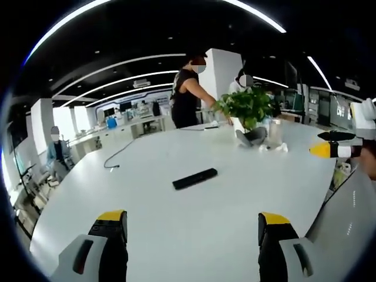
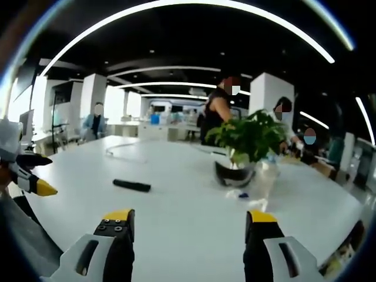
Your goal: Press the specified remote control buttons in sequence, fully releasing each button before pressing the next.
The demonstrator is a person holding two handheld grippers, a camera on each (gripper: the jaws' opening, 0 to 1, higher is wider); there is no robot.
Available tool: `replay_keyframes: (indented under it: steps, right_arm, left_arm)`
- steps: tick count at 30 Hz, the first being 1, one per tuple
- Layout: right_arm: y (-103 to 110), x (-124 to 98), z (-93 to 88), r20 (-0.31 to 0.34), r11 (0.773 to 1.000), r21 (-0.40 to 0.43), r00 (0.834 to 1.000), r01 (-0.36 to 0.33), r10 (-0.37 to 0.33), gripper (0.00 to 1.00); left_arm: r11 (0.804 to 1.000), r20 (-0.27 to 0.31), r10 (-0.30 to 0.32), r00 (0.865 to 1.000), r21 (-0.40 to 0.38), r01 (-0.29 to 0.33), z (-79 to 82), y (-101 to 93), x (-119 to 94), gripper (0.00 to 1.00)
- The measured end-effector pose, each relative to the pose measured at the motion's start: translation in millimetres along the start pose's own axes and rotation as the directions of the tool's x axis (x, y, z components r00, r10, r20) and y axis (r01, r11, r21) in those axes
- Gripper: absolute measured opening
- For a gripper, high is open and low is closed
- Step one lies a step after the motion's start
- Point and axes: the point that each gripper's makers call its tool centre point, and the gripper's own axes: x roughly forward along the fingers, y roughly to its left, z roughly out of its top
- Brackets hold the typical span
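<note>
The remote (image 1: 194, 178) lies flat on the white tabletop (image 1: 176, 235), out toward the middle and well apart from every edge, with bare surface all round it. In the right gripper view the remote (image 2: 131, 185) sits ahead and to the left, again alone on the tabletop (image 2: 188, 235). That open placing looks deliberate: nothing crowds it, so both cameras can keep it in sight while buttons are pressed.

The left gripper (image 1: 192, 226) hangs above the near part of the tabletop with its jaws spread wide and nothing between them; the remote is ahead of it, not yet reached. The right gripper (image 2: 189, 225) is likewise wide open and empty, held over the near edge and well short of the remote. Each gripper's yellow-tipped jaws also reach into the other's view from the side, so the two are held side by side, facing the remote.

A potted plant (image 1: 249, 111) stands toward the far side of the tabletop, with a dark bowl-like thing and some clear and white items at its base; what those are is hard to tell. A cable (image 1: 120, 154) trails across the far left part. People stand and sit beyond the far edge.

By my reading no press has begun. Pressing with a jaw tip would probably go better with the jaws drawn together first, and which buttons face up is too small to see.
</note>
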Motion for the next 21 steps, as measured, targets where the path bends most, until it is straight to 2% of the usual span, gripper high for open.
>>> replay_keyframes:
  steps: [8,15,21]
  right_arm:
    - [0.1,-0.7,0.9,0.004,1.0,0.001,1.0,0.0,0.0,0.75]
    - [-0.6,-0.8,0.2,0.001,1.0,0.005,1.0,0.002,-0.002,0.73]
    - [0.7,-0.2,-1.6,-0.01,1.0,0.008,1.0,-0.004,0.005,0.71]
  left_arm:
    - [0.997,0.004,-0.037,0.999,0.063,0.036,16.7,2.1,19.6,0.95]
    - [0.998,-0.002,-0.067,0.998,0.013,0.067,28.0,9.1,35.8,0.95]
    - [0.992,-0.016,-0.097,0.995,0.078,0.097,36.6,10.0,51.0,0.95]
